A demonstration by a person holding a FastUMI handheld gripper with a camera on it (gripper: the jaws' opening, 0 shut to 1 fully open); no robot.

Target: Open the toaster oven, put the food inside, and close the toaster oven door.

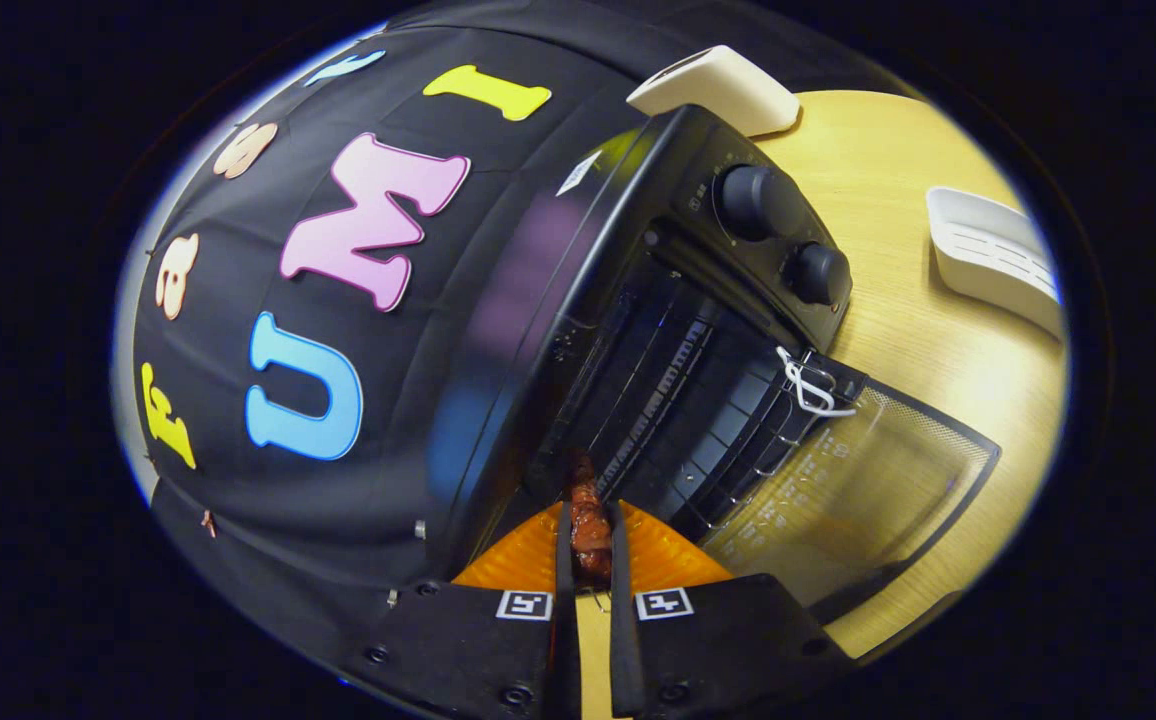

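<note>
**Reddish-brown food pinched at the oven mouth**

Reddish-brown food (589, 525) sits between the fingers of the gripper (591, 530), which are drawn nearly together and press it from both sides. Just ahead of the fingertips gapes the black toaster oven (638, 300), its wire rack (683, 400) visible inside. Its glass door (858, 480) hangs folded down over the wooden table (898, 180).

Bright, sharp centre; warped, dim edges.
</note>
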